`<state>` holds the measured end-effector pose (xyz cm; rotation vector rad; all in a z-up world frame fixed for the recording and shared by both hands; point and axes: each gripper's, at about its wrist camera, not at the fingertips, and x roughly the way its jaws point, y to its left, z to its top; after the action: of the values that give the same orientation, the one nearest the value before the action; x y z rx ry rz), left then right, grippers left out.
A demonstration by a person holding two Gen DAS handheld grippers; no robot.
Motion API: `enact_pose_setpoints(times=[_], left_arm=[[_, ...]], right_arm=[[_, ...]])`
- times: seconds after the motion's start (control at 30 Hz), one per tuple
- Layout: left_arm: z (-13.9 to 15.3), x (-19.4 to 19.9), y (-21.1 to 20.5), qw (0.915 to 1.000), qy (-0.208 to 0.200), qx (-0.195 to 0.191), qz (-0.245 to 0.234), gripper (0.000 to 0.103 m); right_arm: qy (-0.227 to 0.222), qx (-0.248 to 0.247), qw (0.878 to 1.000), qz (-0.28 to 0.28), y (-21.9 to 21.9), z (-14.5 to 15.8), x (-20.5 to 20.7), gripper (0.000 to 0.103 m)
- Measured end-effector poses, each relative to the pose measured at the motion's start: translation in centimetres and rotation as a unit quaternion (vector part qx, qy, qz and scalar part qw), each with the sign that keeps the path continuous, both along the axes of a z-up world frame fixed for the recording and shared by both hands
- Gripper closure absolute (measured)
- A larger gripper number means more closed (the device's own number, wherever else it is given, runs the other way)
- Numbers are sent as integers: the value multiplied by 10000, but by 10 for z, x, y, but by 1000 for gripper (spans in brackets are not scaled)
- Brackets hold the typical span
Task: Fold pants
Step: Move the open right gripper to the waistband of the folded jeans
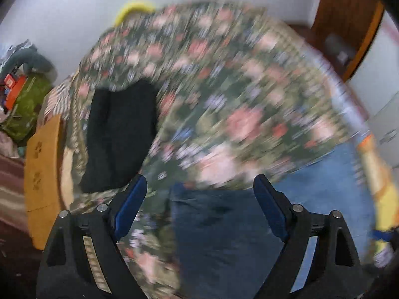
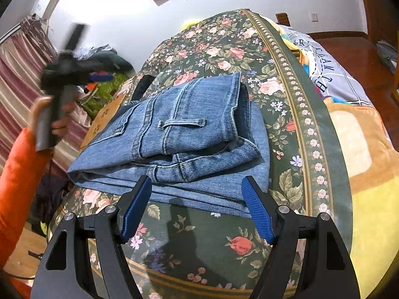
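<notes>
Right wrist view: folded blue jeans (image 2: 174,144) lying in a compact stack on floral bedspread (image 2: 286,114), waistband and belt loop uppermost, several denim layers visible along near edge. Right gripper (image 2: 197,206) poised just short of that edge, blue fingers (image 2: 256,211) spread wide, nothing between them. Left gripper (image 2: 99,77) raised off to the left, well apart from the stack, blurred; no cloth on it there. Left wrist view: heavily motion-blurred; left gripper (image 1: 200,203) spread and empty, dark denim (image 1: 224,236) below it, black garment (image 1: 119,134) further off on the bedspread. Handling judgement: denim thick, fairly heavy, limp yet stiffer than light cloth; rough surface unlikely to slip. Best purchase judged at the layered near edge, all plies pinched together; waistband too bulky.
</notes>
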<state>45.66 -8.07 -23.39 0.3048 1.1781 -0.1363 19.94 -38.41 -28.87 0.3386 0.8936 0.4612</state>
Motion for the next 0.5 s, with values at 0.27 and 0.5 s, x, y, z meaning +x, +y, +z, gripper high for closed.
enact_pose_setpoints(times=[0.27,0.5], left_arm=[[-62,-12,61,9983,575,-55,-63,3],[-41,-82,122,9980,185,-481,368,3]], right_arm=[[-78,-166,9998,-24,9,14,-3,31],[-252,-293,9992,-19,24,27,-5,31]])
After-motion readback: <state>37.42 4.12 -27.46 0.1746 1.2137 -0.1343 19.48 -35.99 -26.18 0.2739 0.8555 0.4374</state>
